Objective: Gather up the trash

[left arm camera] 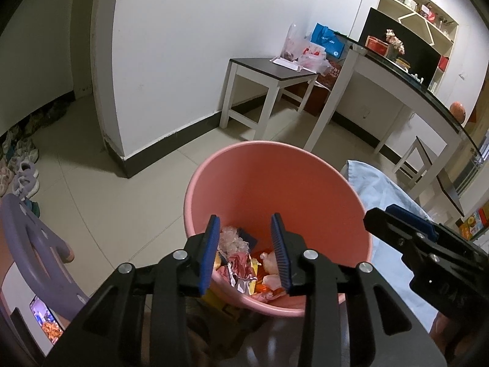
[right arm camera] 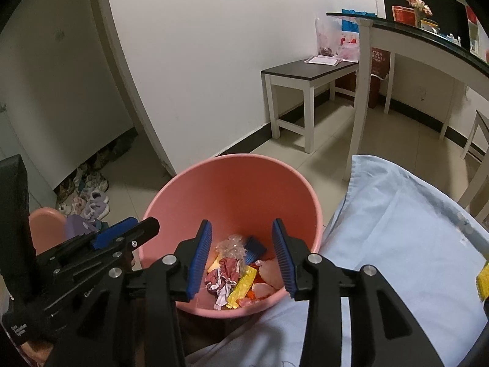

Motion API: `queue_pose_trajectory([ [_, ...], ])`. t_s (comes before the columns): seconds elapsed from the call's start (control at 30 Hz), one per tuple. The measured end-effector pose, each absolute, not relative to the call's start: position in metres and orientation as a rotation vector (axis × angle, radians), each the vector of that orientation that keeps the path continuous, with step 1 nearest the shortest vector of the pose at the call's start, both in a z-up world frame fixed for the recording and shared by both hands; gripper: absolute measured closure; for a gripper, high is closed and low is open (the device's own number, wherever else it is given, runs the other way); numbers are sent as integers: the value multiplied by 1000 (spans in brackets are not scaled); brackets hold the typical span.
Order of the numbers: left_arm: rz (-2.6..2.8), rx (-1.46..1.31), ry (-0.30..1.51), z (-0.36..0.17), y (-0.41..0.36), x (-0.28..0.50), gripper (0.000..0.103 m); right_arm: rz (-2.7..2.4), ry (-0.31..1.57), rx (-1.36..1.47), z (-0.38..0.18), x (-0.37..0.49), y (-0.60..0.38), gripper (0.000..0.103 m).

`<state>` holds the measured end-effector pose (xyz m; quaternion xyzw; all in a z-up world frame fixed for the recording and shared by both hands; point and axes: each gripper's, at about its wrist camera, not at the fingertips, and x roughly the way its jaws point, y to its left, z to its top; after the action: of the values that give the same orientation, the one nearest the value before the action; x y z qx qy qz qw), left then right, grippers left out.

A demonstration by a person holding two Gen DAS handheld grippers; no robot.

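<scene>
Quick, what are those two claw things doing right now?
Left hand-held gripper: open, holding nothing, over the bin.
Right hand-held gripper: open, holding nothing.

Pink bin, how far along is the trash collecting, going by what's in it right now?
Done: wrappers already lie at the bottom of the pink bin. In hand: nothing; the left tool and right tool both hang open over it, empty. Left: a yellow piece on the light blue cloth may still need picking up.

Left tool [left arm camera: 246,252] angled downward, jaws apart, empty, right tool [right arm camera: 241,257] alongside, likewise
</scene>
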<state>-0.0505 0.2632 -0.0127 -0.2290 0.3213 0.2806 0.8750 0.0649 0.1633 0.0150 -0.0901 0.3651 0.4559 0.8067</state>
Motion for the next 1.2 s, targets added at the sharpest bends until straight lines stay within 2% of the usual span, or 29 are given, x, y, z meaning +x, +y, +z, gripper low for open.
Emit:
queue_pose_trajectory([
  [0.67, 459, -449, 618, 28, 205, -48, 68, 895, 742, -76, 36, 63, 64, 61],
  [0.87, 353, -439, 613, 33, 169, -37, 68, 818, 723, -19, 39, 66, 5, 59],
  [1.2, 142, -388, 716, 18, 105, 10, 68, 580, 755, 89, 18, 85, -116, 58],
])
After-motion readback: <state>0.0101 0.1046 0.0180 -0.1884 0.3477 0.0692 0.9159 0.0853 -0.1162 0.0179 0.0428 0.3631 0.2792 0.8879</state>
